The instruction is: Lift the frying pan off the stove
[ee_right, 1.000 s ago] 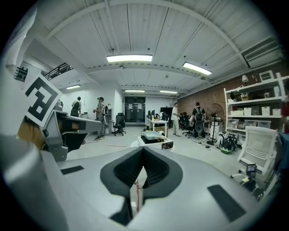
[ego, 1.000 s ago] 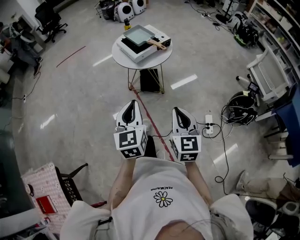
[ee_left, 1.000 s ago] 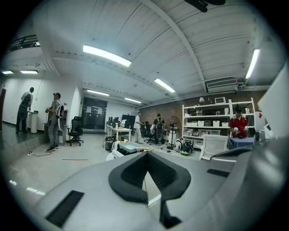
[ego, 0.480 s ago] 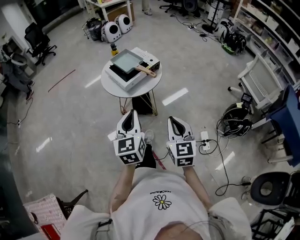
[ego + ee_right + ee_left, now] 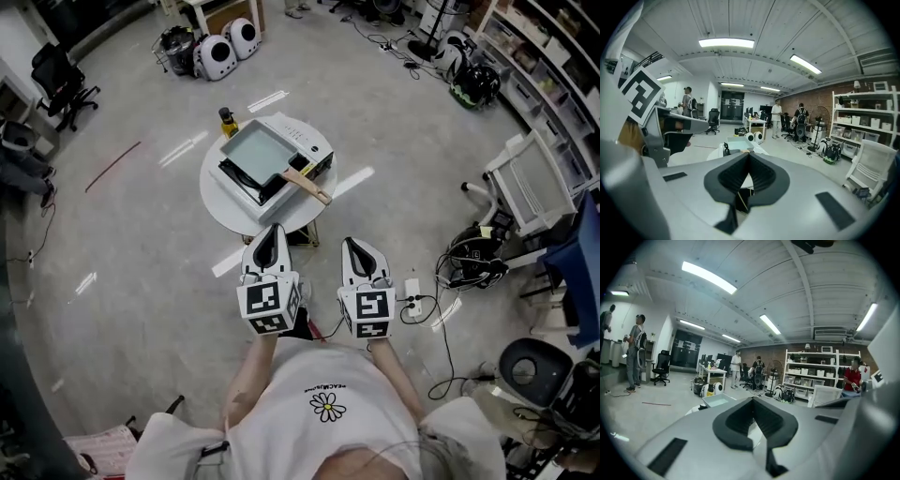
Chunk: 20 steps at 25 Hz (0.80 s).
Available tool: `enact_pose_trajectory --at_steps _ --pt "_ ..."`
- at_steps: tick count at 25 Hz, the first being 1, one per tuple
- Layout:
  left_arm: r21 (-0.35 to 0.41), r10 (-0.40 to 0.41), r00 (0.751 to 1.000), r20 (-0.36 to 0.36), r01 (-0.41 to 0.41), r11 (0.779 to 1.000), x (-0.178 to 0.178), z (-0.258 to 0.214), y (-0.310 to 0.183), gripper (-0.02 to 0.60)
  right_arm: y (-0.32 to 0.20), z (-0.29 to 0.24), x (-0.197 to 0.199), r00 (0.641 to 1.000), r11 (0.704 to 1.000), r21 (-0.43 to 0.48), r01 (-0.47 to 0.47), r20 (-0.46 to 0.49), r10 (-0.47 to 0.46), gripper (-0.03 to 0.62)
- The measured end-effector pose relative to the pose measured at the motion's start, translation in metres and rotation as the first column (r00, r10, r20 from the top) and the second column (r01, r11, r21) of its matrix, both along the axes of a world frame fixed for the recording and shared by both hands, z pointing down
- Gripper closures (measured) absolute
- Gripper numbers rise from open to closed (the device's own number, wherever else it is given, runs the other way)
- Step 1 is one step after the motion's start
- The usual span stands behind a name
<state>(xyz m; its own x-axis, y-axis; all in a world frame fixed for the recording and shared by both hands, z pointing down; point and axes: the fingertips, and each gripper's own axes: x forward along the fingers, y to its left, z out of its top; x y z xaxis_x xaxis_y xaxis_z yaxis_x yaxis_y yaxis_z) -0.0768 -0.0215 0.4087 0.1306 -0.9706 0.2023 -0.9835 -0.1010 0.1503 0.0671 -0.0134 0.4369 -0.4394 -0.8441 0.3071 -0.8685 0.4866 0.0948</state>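
A square frying pan (image 5: 256,151) with a wooden handle (image 5: 308,186) sits on a white portable stove (image 5: 305,147) on a round white table (image 5: 217,194). The handle points toward me and to the right. My left gripper (image 5: 273,229) and right gripper (image 5: 353,243) are held side by side in front of my body, just short of the table's near edge, both shut and empty. In the left gripper view the pan (image 5: 715,400) shows beyond the closed left gripper (image 5: 752,399). In the right gripper view the pan (image 5: 738,142) lies straight ahead of the closed right gripper (image 5: 749,154).
A yellow bottle (image 5: 226,121) stands on the table's far edge. A power strip (image 5: 412,292) and cables lie on the floor to the right, near a white cart (image 5: 531,182) and a black chair (image 5: 531,371). Two round white units (image 5: 229,52) stand further back. Several people stand in the distance.
The table with the stove and pan has come much closer and now lies just ahead of both grippers. Both grippers stayed shut and side by side.
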Motion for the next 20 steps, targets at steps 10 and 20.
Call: enact_pose_trajectory --at_steps 10,20 --pt "-0.048 -0.028 0.999 -0.028 0.027 0.998 -0.058 0.029 -0.112 0.583 -0.119 0.020 -0.052 0.997 1.000 -0.023 0.007 -0.076 -0.009 0.591" --pt "-0.090 -0.040 0.999 -0.029 0.038 0.995 -0.068 0.039 -0.137 0.583 -0.149 0.020 -0.067 0.995 0.999 -0.028 0.041 -0.088 -0.043 0.591"
